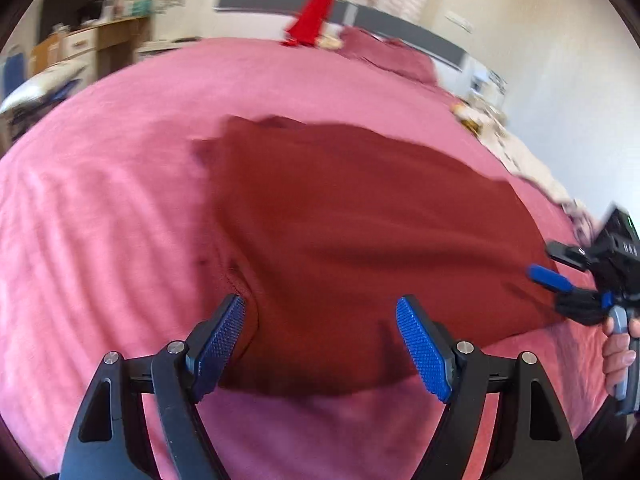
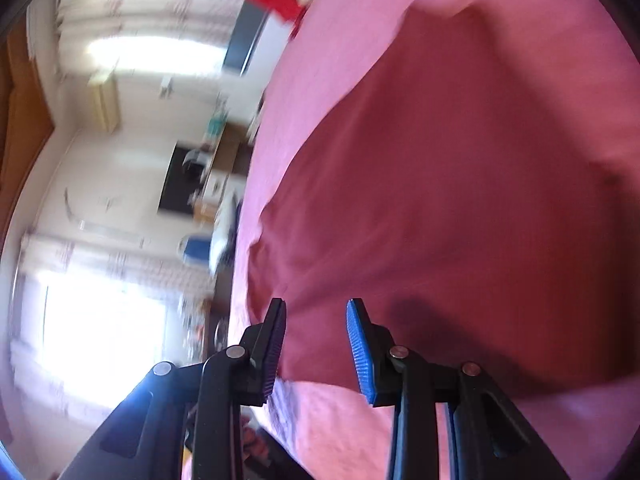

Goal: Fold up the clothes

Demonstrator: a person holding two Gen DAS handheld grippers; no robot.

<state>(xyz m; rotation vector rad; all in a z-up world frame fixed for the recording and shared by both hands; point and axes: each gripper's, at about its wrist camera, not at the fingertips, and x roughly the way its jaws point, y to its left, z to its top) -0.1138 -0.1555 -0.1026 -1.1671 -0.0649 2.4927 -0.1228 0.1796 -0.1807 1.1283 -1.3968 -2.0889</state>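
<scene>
Both grippers, left (image 1: 320,344) and right (image 2: 316,344), apparently gape empty.

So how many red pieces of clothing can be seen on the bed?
2. The dark red garment lies spread on the pink bed cover, in front of both open grippers. A bright red item, blurred, lies at the far end. Others may be hidden.

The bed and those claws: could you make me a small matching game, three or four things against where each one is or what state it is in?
Things:
1. dark red garment
2. pink bedspread
3. left claw
4. bright red item

Place or state:
A. at the far end of the bed, by the grey headboard
B. open, holding nothing, at the garment's near edge
C. covers the whole bed
D. spread out on the bed, wrinkled

Pairs: 1-D, 2-C, 3-B, 4-A
</scene>
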